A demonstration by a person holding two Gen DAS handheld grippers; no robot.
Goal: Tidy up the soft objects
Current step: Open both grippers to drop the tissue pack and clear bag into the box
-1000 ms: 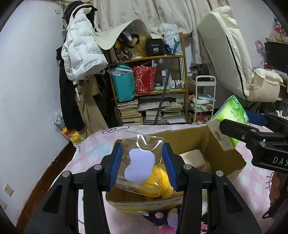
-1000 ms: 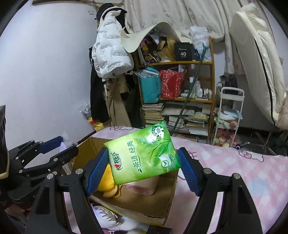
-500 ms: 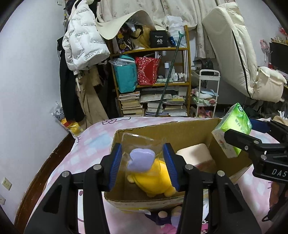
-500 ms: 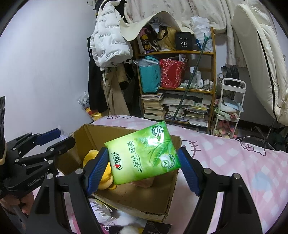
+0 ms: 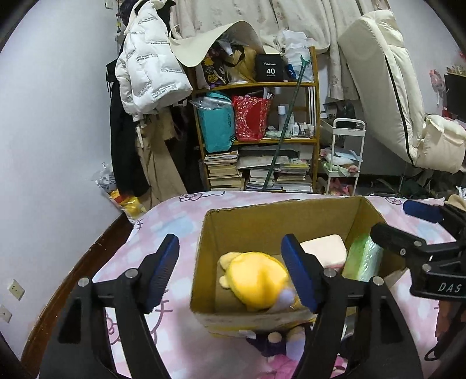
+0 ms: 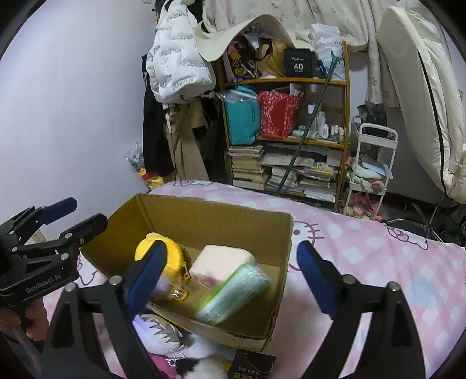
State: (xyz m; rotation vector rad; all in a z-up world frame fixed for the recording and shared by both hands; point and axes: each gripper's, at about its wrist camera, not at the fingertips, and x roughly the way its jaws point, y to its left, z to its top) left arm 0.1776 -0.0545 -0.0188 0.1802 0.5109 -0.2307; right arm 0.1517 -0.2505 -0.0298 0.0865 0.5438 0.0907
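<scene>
Both tools — left tool and right tool — have just spread and hang empty over the cardboard box, where the green tissue pack and yellow plush now lie — dropped in for sorting.

A lived-in bedroom at home: a bed under a pink cartoon-cat sheet fills the foreground. Past its far edge stands a wooden bookshelf crammed with stacked books and bags, beside it a white puffer jacket hanging on the wall, floral curtains, and an upended cream mattress.
</scene>
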